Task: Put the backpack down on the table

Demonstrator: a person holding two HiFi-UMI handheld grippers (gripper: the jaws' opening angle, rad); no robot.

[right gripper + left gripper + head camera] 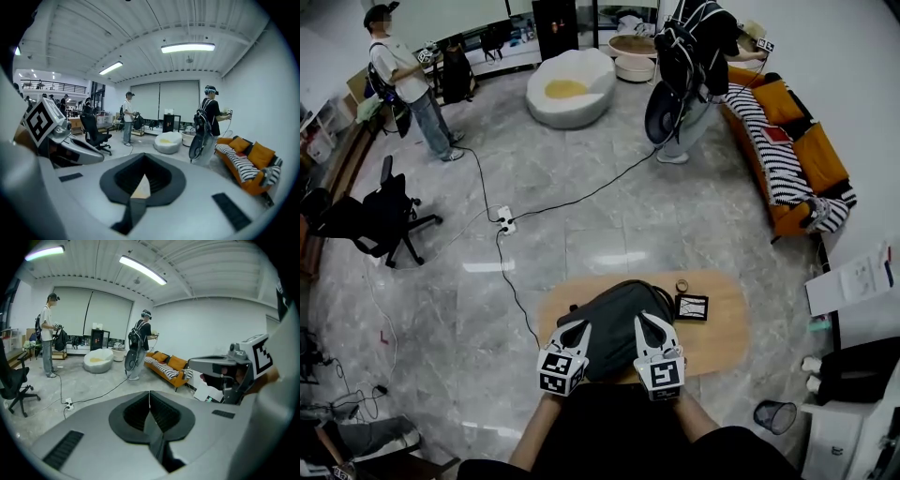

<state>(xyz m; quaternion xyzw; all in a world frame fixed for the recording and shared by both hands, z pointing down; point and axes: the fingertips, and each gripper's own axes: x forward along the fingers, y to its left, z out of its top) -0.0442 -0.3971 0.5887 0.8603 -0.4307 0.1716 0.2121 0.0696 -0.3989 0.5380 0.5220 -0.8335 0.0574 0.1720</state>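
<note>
A dark grey backpack (614,323) lies on the small round wooden table (727,333) just in front of me in the head view. Both grippers hover side by side over its near part. My left gripper (578,325) is shut with nothing between its jaws, and its own view shows the pads meeting at the left gripper's tip (150,394). My right gripper (648,319) is also shut and empty; in its view the right gripper's tip (143,158) closes over a sliver of tabletop. Each gripper view looks out level across the room, so the backpack is hidden there.
A small black square box (691,307) and a roll of tape (682,286) sit on the table beside the backpack. A power strip (505,223) with cables lies on the floor beyond. An office chair (380,217) stands left, a wire bin (774,415) right, an orange sofa (787,141) far right. Two people stand at the back.
</note>
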